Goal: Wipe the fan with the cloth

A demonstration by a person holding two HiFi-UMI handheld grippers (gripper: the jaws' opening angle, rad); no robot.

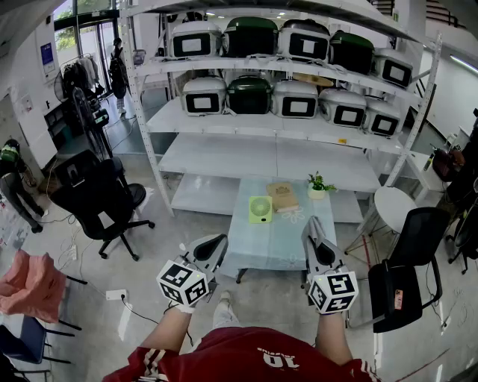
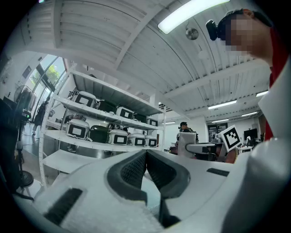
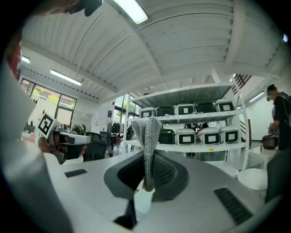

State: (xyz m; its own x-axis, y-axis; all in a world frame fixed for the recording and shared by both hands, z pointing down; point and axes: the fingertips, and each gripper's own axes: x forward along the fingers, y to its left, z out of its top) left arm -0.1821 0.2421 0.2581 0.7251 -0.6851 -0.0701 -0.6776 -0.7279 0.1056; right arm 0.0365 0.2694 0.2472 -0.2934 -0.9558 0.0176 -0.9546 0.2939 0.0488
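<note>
Left gripper (image 2: pixel 146 157): both jaws fill the lower frame, their ribbed dark pads brought together at the tips, with nothing between them. A pale surface shows in the gap below the pads.

Background: a white shelving rack (image 2: pixel 59 136) stands behind the jaws, carrying two rows of white and dark cooker-like appliances (image 2: pixel 78 129).

Right side: the right gripper (image 2: pixel 187 144) is held level, its marker cube (image 2: pixel 231 136) facing the camera. A person in a cap (image 2: pixel 183 126) stands well behind it.

Overhead: a ribbed white ceiling with a lit strip light (image 2: pixel 191 13).
</note>
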